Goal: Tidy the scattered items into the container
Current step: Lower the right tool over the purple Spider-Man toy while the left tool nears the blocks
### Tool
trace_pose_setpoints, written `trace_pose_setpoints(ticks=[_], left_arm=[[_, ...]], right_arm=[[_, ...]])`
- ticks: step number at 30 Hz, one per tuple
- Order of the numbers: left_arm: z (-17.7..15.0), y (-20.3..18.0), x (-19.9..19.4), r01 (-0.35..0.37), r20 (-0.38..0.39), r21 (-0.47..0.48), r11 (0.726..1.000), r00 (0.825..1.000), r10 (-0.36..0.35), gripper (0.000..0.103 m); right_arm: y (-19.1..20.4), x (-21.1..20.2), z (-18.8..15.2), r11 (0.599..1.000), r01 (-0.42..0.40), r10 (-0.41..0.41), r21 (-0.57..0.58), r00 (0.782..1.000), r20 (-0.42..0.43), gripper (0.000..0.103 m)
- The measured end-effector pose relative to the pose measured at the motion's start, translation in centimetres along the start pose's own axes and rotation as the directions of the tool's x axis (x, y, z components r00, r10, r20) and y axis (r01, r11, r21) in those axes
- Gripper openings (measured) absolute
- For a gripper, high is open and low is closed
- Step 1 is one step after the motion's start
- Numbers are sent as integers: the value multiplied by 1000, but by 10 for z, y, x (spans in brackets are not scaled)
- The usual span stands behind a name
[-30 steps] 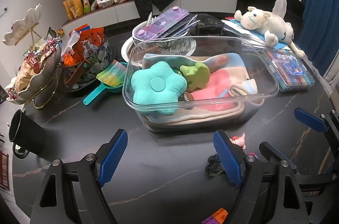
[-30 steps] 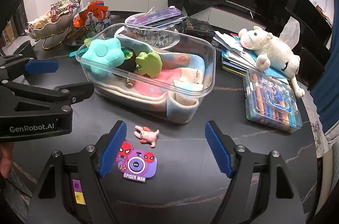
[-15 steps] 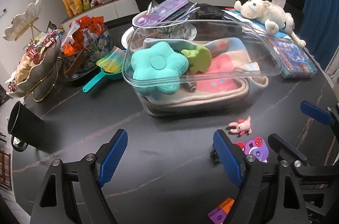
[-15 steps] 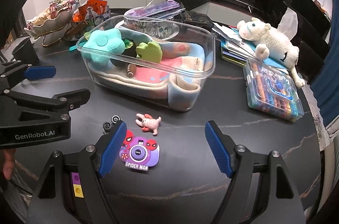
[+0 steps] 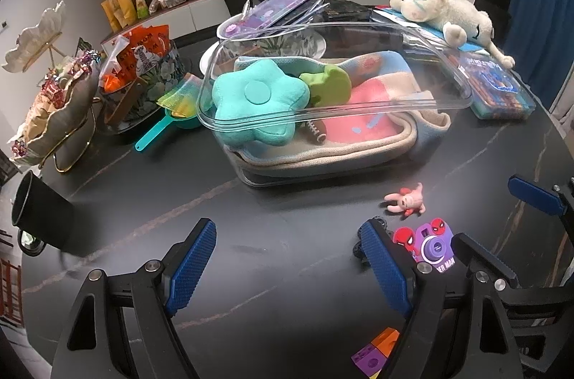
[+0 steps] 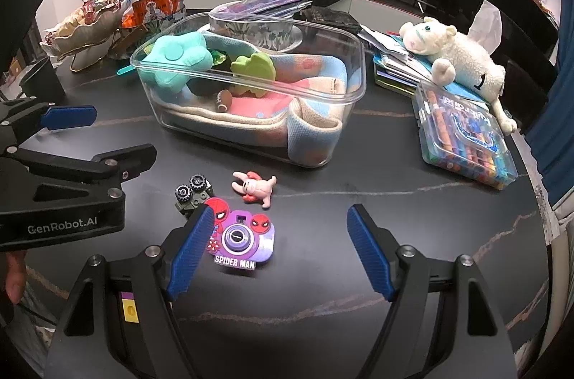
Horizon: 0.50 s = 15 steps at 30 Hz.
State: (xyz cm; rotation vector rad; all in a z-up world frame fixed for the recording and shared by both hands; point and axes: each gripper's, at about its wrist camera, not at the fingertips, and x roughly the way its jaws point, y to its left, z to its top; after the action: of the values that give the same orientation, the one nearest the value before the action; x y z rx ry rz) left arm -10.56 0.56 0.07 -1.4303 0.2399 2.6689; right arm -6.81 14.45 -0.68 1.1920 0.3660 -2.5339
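Purple Spider-Man toy camera (image 6: 239,241) probably comes next: both tongs gape empty, so close your right tongs (image 6: 274,251) around it.

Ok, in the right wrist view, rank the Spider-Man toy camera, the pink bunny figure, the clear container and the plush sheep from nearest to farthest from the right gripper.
1. Spider-Man toy camera, between the open fingers of the right gripper, toward its left finger.
2. Pink bunny figure, just beyond the camera.
3. Clear container, mid-table behind the bunny.
4. Plush sheep, far right, lying on stacked papers.

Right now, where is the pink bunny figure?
Right wrist view: the pink bunny figure lies on the table before the clear container, beside the Spider-Man camera toy.
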Motion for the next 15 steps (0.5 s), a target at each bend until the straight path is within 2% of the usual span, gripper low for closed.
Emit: trace_pose_setpoints(ticks=[15], left_arm=[[-8,-7,9,3,-22,27,1000,1000,-3,80]], right_arm=[[4,11,-11,1000,-7,6,-3,1000,-29,74]])
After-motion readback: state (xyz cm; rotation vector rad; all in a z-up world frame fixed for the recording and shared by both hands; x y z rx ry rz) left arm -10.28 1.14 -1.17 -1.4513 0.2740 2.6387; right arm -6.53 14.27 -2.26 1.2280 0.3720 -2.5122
